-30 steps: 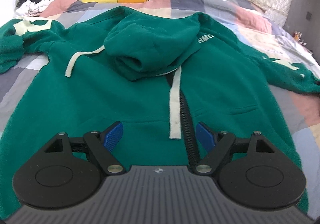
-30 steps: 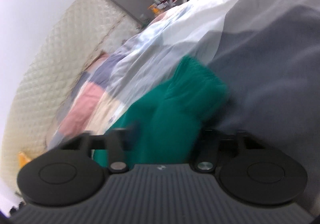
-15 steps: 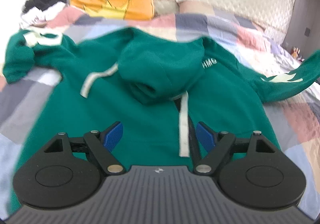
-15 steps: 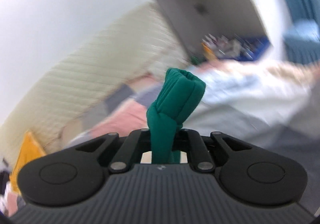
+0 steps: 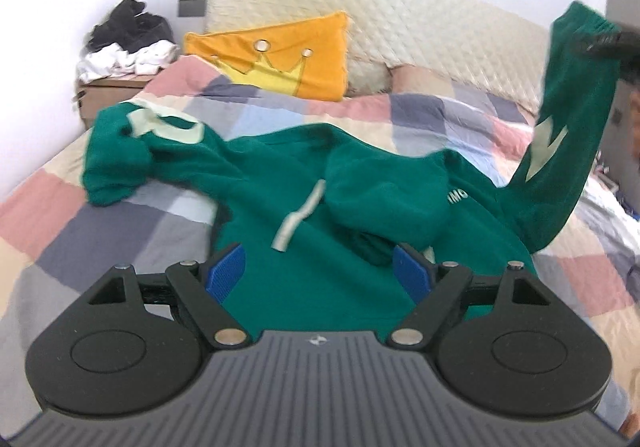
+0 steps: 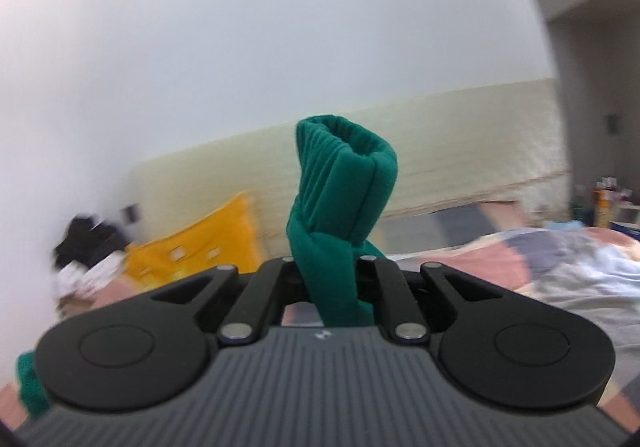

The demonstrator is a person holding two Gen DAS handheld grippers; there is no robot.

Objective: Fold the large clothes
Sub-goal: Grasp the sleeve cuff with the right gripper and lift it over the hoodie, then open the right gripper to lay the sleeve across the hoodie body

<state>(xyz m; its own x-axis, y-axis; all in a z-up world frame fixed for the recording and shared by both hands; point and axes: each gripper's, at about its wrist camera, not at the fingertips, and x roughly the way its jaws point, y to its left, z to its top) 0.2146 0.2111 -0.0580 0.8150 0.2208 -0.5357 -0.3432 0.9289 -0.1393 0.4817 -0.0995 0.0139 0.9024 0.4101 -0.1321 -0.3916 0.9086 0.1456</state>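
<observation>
A large green hoodie [image 5: 304, 215] lies front-up on the patchwork bed, its hood flopped onto the chest and white drawstrings showing. My left gripper [image 5: 319, 273] hovers open above the hoodie's lower front, with nothing between its blue pads. My right gripper [image 6: 326, 275] is shut on the hoodie's sleeve cuff [image 6: 344, 175], which sticks up between its fingers. In the left wrist view that sleeve [image 5: 560, 119] is raised high at the right, held by the blurred right gripper [image 5: 600, 41]. The other sleeve [image 5: 120, 159] lies crumpled at the left.
The patchwork quilt [image 5: 120, 231] covers the bed. An orange crown pillow [image 5: 288, 59] leans on the quilted headboard [image 5: 400, 23]. A pile of black and white clothes [image 5: 128, 43] sits on a bedside stand at the back left. Small items crowd a shelf [image 6: 604, 203] at the right.
The right gripper closed on the sleeve cuff and lifted it high off the bed, rolling level. The left gripper rose and drew back, so more of the bed shows.
</observation>
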